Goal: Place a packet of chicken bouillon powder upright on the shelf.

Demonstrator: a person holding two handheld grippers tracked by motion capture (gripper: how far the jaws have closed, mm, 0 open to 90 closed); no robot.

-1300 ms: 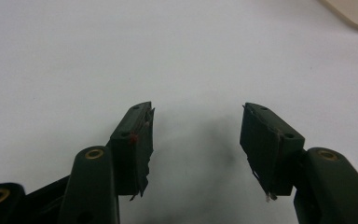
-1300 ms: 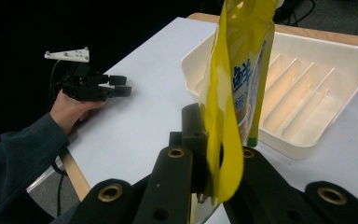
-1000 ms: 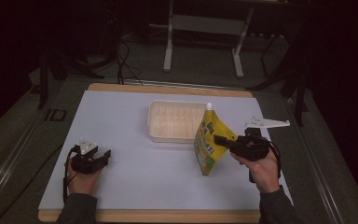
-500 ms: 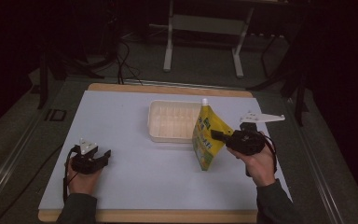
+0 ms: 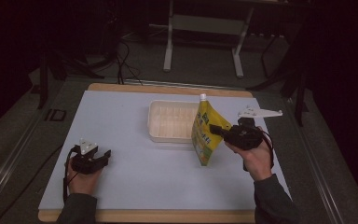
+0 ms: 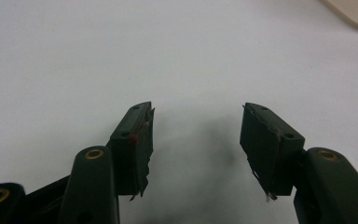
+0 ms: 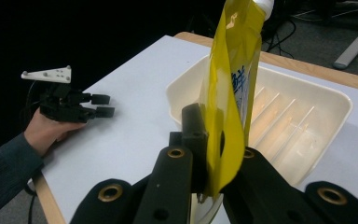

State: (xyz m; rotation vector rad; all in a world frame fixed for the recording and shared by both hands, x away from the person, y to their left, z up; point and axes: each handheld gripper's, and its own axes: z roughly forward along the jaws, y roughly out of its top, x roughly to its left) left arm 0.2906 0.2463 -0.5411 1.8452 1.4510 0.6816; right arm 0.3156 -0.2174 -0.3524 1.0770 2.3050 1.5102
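Note:
A yellow spouted pouch point(image 5: 206, 133) with a white cap hangs tilted just above the table, right beside the near right corner of a cream ribbed tray point(image 5: 157, 122). My right gripper point(image 5: 216, 132) is shut on the pouch's side edge; in the right gripper view the pouch point(image 7: 230, 88) rises between the jaws in front of the tray point(image 7: 328, 109). My left gripper point(image 5: 103, 155) rests open on the white table near the front left, nothing between its jaws. The left gripper view has its fingertips point(image 6: 137, 133) spread over bare table.
The white table top point(image 5: 135, 177) has a wooden rim at the back and front. A metal stand point(image 5: 204, 25) and cables lie on the dark floor beyond. In the right gripper view the left gripper point(image 7: 103, 105) and the person's hand sit near the table's edge.
My right gripper has carried the pouch slightly left and back toward the tray, tilting it more upright. The left gripper has stayed put.

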